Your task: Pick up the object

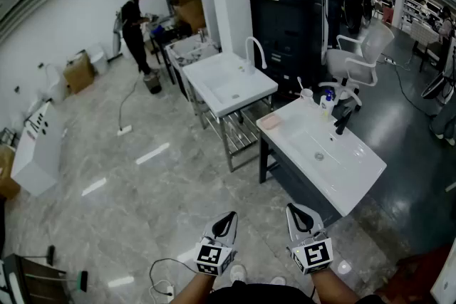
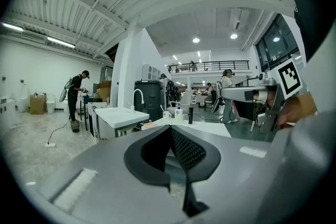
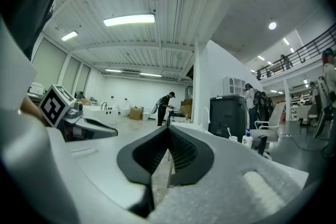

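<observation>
Closest in, the left gripper point(image 2: 171, 131) and the right gripper point(image 3: 168, 131) are held low and side by side in front of the person, over the pale marbled floor point(image 1: 142, 189). Each has its jaws pressed fully together, with nothing between them. Both point toward a white sink counter point(image 1: 360, 178) on a dark frame that stands just ahead and to the right, well apart from both grippers. Several small things sit along the far end of that counter: a pink soap-like piece point(image 1: 269, 122) at the left corner, a white cup point(image 1: 306, 93) with a stick standing in it, a pump bottle point(image 1: 327, 103) with a blue top just beside the cup, and a black tap point(image 1: 343, 120) at the basin's edge. Which of these is the object to pick up cannot be told. All of them rest untouched on the counter. Beyond it stands a second white sink point(image 1: 214, 85) with a curved white tap point(image 1: 254, 52) on a bare metal frame. A black cabinet point(image 1: 288, 25) is behind that sink, with a white office chair point(image 1: 363, 57) to its right. Farther off, a person in black point(image 1: 135, 25) stands at a cluttered table near the left wall, close to a cardboard box point(image 1: 78, 72).
</observation>
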Action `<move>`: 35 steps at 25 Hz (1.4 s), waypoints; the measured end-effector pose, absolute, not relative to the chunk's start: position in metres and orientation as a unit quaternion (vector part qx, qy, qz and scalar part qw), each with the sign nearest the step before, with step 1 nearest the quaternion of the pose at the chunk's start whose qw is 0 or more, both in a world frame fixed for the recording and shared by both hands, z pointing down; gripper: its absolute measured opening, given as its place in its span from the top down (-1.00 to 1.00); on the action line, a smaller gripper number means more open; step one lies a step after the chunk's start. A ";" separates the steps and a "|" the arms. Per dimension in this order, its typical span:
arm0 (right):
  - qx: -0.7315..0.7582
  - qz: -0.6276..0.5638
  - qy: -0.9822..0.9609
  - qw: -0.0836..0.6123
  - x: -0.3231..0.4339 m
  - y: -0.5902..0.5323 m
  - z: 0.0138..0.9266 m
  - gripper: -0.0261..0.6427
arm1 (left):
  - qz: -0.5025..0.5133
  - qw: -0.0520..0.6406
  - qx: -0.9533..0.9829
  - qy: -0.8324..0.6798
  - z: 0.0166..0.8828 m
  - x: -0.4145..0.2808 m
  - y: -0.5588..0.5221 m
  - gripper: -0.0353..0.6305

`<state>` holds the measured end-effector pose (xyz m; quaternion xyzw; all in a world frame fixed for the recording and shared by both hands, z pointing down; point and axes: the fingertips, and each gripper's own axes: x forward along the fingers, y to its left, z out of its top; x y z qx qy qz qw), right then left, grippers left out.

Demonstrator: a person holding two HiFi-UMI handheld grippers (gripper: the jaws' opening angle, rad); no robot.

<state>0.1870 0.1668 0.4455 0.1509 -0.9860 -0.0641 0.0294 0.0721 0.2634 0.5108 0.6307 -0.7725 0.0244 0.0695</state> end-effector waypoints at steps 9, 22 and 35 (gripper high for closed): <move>0.145 -0.050 -0.988 0.024 0.166 0.176 0.447 0.92 | 0.027 0.070 0.633 -0.770 0.512 0.057 0.264 0.84; 0.097 0.000 -0.995 -0.002 0.114 0.200 0.450 0.92 | 0.034 0.075 0.660 -0.747 0.522 0.025 0.270 0.84; 0.155 0.018 -0.988 0.010 0.091 0.184 0.464 0.92 | 0.029 0.077 0.676 -0.733 0.532 -0.021 0.266 0.84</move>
